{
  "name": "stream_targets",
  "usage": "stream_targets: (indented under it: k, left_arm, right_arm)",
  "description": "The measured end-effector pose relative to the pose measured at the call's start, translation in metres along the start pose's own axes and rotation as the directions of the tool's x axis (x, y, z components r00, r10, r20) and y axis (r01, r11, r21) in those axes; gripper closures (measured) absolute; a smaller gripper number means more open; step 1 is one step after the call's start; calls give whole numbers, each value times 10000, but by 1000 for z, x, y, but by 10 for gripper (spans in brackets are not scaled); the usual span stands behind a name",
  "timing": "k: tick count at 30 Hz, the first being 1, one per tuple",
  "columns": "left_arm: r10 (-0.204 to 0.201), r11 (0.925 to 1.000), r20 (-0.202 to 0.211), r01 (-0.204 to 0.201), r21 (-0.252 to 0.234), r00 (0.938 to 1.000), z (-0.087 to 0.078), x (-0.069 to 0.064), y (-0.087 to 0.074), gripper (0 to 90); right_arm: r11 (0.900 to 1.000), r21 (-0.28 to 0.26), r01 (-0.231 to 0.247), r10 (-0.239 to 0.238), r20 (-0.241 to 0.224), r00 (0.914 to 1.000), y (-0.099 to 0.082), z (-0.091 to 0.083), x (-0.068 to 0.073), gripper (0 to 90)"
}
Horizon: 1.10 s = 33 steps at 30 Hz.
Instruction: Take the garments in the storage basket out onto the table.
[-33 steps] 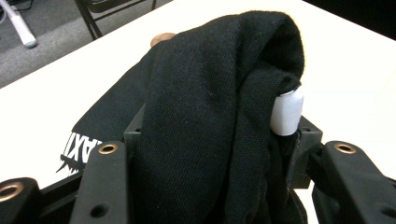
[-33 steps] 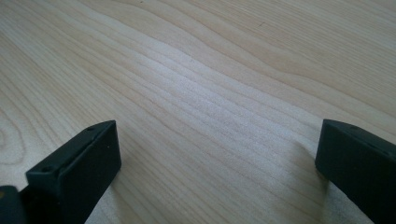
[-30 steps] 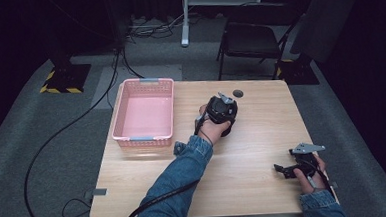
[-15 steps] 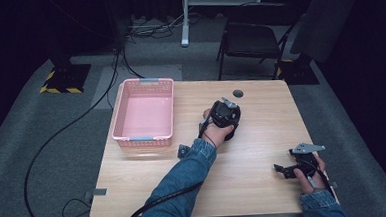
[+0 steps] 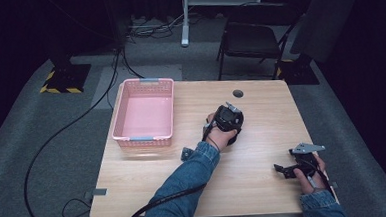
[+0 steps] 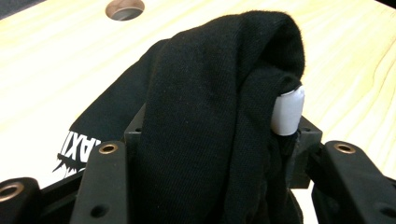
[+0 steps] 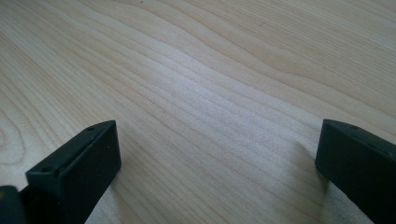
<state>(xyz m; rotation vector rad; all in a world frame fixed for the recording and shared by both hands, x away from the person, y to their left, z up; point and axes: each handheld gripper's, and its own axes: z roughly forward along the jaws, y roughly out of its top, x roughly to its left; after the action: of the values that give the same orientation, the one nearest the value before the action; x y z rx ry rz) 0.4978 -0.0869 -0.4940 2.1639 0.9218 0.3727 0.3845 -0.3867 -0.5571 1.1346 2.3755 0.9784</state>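
One pink plastic basket point(image 5: 143, 116) sits near the table's point(image 5: 265, 185) left edge. One black garment point(image 6: 219, 121) with white lettering, probably a T-shirt, is bunched toward the far edge, just short of the one round cable hole point(image 5: 238, 93). Two handheld grippers: the left gripper point(image 5: 227, 120) on the garment, the right gripper point(image 5: 297, 168) by the near right corner. One folding chair point(image 5: 252, 40) stands beyond the far edge.
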Motion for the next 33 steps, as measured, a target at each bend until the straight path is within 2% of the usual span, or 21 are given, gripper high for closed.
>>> stream_targets:
  k: [4, 11, 15, 20, 24, 28, 33]
  left_arm:
    - [-69, 10000, 257, 68, 27, 9996, 5, -7, 0, 433]
    - [4, 9999, 429, -11, 157, 9991, 14, -17, -2, 432]
    - [-149, 9998, 648, 139, 154, 9978, 19, -22, -4, 426]
    - [65, 9998, 633, -76, 163, 9980, 23, -28, -6, 420]
    - [72, 9998, 816, -89, 202, 9966, 26, -27, -6, 399]
    - [217, 9995, 708, -232, 210, 9973, 27, -29, -7, 399]
    - [206, 9996, 713, -220, 197, 9972, 27, -29, -7, 384]
  right_arm:
    - [10000, 2, 1, -1, 1, 10000, 0, 0, 0, 1]
    - [10000, 1, -3, 3, 2, 10000, 0, 0, 0, 1]
    - [10000, 2, 1, -1, -2, 10000, 0, 0, 0, 1]
    - [10000, 3, 2, -2, -2, 10000, 0, 0, 0, 1]
    - [10000, 7, -4, 4, 3, 10000, 0, 0, 0, 1]
    - [10000, 2, 3, -3, 1, 10000, 0, 0, 0, 1]
    - [10000, 3, 4, -4, 1, 10000, 0, 0, 0, 1]
